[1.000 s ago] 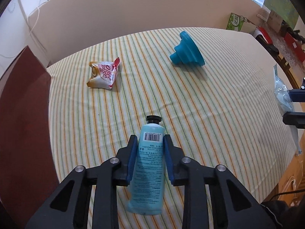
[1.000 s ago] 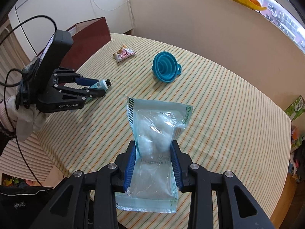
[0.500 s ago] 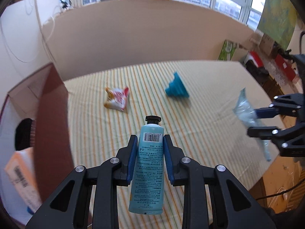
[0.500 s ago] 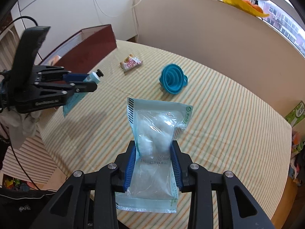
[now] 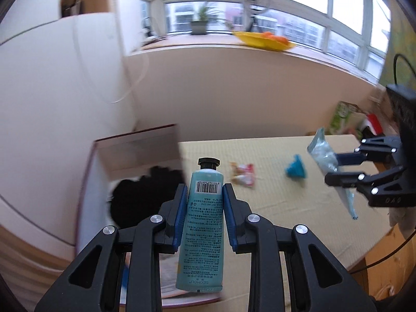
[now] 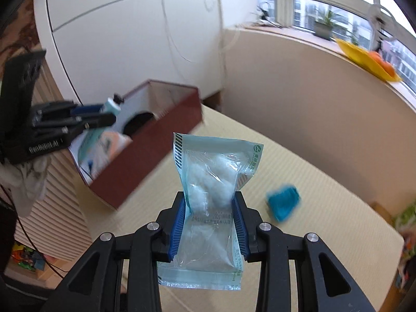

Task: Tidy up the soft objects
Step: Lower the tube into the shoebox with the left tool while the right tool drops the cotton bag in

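My left gripper (image 5: 204, 195) is shut on a teal hand cream tube (image 5: 204, 223) with a black cap, held in the air over the near end of a dark red box (image 5: 135, 143); it also shows in the right wrist view (image 6: 104, 115). My right gripper (image 6: 210, 202) is shut on a clear cotton bag (image 6: 213, 187), held above the striped table (image 6: 325, 208); the left wrist view shows it at the right (image 5: 338, 166). A snack packet (image 5: 243, 175) and a blue folding funnel (image 5: 295, 170) lie on the table.
The red box (image 6: 145, 153) stands at the table's left edge and holds a black item (image 5: 137, 197) and packets. A beige wall (image 6: 299, 91) runs behind the table. A green carton (image 5: 342, 117) stands at the far right.
Both grippers have risen and swung left toward the red box with their loads. The box's inside is now in view.
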A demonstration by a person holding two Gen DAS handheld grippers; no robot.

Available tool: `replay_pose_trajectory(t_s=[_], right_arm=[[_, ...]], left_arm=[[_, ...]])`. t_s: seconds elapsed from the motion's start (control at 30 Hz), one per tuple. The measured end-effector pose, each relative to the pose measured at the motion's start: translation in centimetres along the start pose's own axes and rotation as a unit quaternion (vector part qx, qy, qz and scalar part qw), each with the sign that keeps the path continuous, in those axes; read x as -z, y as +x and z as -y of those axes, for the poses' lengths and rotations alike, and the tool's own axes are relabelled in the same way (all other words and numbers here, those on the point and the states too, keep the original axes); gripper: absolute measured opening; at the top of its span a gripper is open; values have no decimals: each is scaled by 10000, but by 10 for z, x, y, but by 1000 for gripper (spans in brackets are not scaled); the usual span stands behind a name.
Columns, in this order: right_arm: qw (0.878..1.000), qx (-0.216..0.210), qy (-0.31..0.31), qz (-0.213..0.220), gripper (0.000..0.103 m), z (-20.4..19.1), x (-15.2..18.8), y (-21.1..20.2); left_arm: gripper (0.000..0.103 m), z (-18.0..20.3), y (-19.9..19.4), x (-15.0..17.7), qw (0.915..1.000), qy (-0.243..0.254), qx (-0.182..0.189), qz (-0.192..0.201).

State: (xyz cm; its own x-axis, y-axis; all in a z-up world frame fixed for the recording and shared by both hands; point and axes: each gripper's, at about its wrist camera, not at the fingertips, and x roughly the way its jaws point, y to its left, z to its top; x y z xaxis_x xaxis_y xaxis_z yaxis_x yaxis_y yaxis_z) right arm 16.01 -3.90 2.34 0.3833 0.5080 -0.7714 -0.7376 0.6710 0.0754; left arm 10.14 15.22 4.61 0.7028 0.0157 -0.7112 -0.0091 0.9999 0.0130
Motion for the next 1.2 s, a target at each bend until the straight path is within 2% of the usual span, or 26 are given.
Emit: replay_pose_trajectory(t_s=[0.23,0.4,0.5,0.6,0.63,0.7,0.77,0.97,1.2], right_arm=[[9985,-460,-278,109,32,-47,-77,40],[9968,-666,-434,-35,32,-79,-117,82],[9967,-639,-483,-134,33,-88,-126,105],[9959,-734,-456,-251,39,-91,-131,121],[9963,-732,-389,-244,44,-89,-133,126],[9968,-733,-244,-212,54,-83,-134,125],[9967,-791,-107,-160,61,-79,-133,121],[9973,-728,56,7,62,-60,-127,98],[9986,-412,279,151,63,-11,-81,50]], left_arm=[[26,-55,7,-1,9979,-328,-552,-91],[26,-78,19,0,9961,-581,-645,-176],[26,-87,29,2,9951,-668,-680,-265],[27,-92,33,5,9944,-686,-728,-347],[27,-93,33,5,9941,-701,-760,-337],[41,-96,30,7,9931,-706,-889,-296],[49,-98,24,8,9928,-738,-913,-224],[49,-99,14,14,9926,-873,-836,-139],[49,-69,3,12,9957,-761,-530,16]])
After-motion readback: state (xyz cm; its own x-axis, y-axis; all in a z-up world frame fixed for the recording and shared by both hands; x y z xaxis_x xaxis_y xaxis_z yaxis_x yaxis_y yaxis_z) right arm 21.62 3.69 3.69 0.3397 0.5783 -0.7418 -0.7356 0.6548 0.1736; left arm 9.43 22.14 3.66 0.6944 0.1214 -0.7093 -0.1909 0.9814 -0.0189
